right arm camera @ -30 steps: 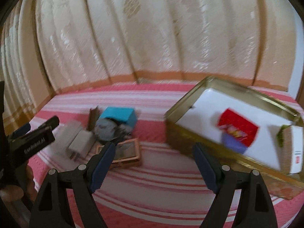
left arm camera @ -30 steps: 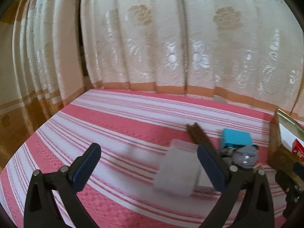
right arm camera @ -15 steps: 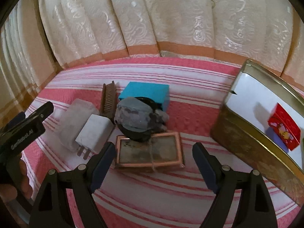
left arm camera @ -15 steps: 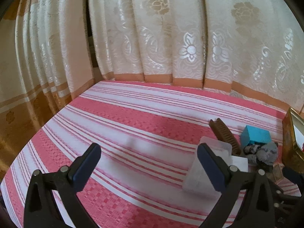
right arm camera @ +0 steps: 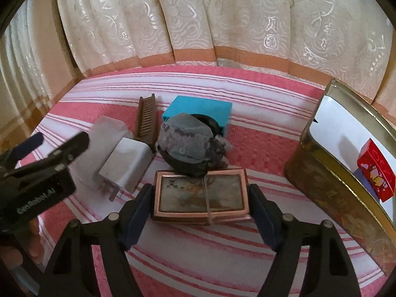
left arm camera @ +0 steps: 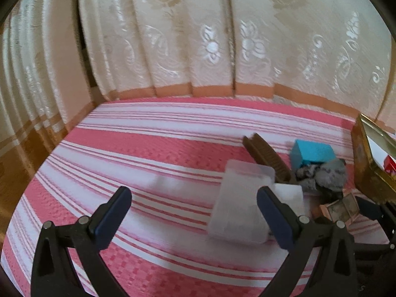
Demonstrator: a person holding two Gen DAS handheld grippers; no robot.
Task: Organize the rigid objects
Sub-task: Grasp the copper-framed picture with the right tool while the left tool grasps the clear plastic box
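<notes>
Your right claw is closing around the copper-framed picture plaque, which lies flat on the pink-and-white striped bedspread toward its near edge. The plaque sits between the two blue pads; they stand just beside its short sides, and whether they press on it yet is hard to tell. A thin cord runs across the plaque's face.

Touching the plaque's far edge is a dark round object wrapped in grey cloth, and behind that a turquoise box. Toward the bedspread's left side from the bundle lie a brown comb, a white plug adapter with its prongs pointing toward you, and a frosted plastic case partly under the adapter.

At the bedspread's right edge stands a gold tin, open, with a white lining and a red carton inside.

Your left claw is spread wide and empty, hovering over the bedspread with the frosted case just inside its right pad in the left wrist view. A cream floral curtain hangs along the far edge.
</notes>
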